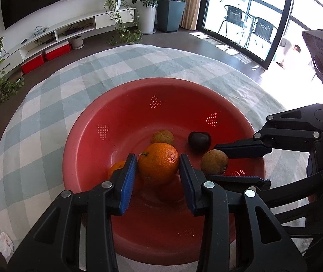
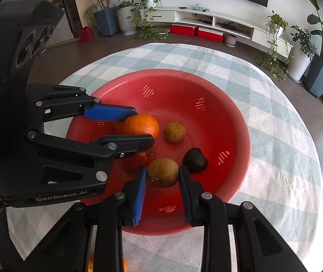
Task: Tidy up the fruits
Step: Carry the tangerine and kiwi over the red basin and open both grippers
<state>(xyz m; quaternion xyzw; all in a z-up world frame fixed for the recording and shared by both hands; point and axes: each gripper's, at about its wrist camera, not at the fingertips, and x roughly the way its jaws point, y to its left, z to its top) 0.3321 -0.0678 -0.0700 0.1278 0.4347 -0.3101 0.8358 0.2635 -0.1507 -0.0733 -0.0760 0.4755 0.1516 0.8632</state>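
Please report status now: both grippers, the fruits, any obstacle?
Left gripper shut on orange. Right gripper shut on brown fruit. Both over red bowl. Nothing blocking.

Bowl (image 1: 89, 140): one, red. Oranges: two, a large (image 1: 158, 166) and a small (image 1: 116, 167) one. Brown fruits: two, (image 1: 214, 162) and (image 1: 162, 137). Dark fruit (image 1: 199, 141): one. Red fruit (image 2: 143, 156): one, partly hidden. Grippers: two, left (image 1: 158, 170) and right (image 2: 162, 176).
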